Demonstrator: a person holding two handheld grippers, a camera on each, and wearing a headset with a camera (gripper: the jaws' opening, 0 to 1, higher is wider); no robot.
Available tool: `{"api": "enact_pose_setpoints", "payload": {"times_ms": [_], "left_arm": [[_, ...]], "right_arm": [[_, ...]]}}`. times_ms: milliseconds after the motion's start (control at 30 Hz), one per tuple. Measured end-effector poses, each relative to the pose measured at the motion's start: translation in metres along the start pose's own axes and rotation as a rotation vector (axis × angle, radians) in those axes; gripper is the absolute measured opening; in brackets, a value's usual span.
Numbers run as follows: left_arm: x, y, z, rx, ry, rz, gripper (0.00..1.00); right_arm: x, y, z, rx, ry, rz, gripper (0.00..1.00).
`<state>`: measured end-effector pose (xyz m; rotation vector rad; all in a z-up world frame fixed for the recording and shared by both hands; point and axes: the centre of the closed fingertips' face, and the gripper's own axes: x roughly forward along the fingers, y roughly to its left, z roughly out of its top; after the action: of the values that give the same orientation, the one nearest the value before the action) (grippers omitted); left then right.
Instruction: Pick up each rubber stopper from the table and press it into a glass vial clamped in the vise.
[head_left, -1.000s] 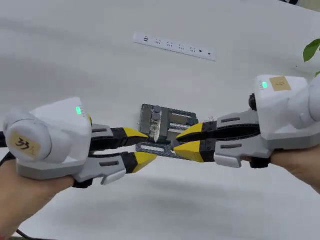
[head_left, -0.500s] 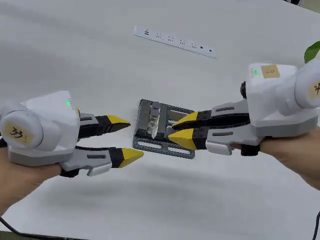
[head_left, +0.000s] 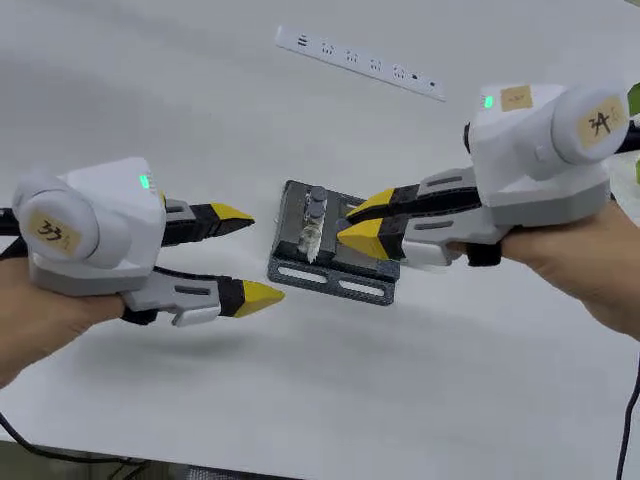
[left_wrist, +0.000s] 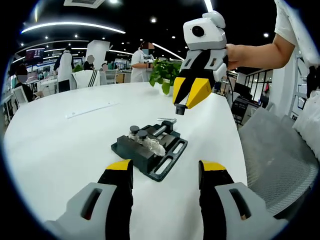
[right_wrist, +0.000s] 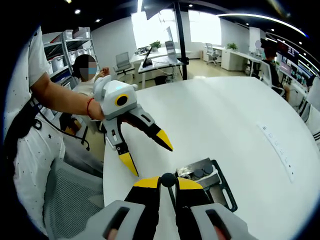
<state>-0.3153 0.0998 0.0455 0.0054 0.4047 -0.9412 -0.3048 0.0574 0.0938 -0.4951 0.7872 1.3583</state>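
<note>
Two capped vials (left_wrist: 134, 131): they are standing upright in the vise (head_left: 335, 288), each wearing a dark plug; that share of your job is looking finished.
Open vial (left_wrist: 156, 146): clear glass is showing just beside the capped pair, in the same clamp; its mouth is hard to read, so you are dealing with my judgement, not a sighting, that it is lacking a plug.
Right gripper (head_left: 345, 226): you are clenching its yellow tips on a small dark rubber stopper (right_wrist: 168, 179); you are holding it over the vise, raised clear of the glass.
Left gripper (head_left: 265, 255): its jaws are standing released and wide, carrying nothing; you are keeping it near the vise's left side, above the table (head_left: 450, 380).
Progress: you are sitting well past the middle, judging by two plugs seated and one in the tongs.
Remaining: you are needing to line the stopper up over the bare mouth and press it straight down; whether more stoppers are lying loose on the table I cannot tell.
Risk: pressing off-centre is likely to tip the plug or load the glass sideways; you are wanting a square, gentle push.
</note>
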Motion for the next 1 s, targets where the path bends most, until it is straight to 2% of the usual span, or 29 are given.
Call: {"api": "enact_pose_setpoints", "payload": {"times_ms": [400,733,1000], "left_arm": [[0.008,0.009,-0.011,-0.013,-0.002,-0.014,0.57],[0.01,0.011,-0.012,-0.024,-0.017,-0.018,0.63],[0.011,0.013,-0.013,-0.033,-0.022,-0.023,0.65]], "right_arm": [[0.019,-0.018,-0.007,-0.005,0.064,-0.011,0.06],[0.033,-0.026,-0.014,-0.029,0.109,-0.017,0.06],[0.044,-0.031,-0.017,-0.034,0.119,-0.024,0.06]]}}
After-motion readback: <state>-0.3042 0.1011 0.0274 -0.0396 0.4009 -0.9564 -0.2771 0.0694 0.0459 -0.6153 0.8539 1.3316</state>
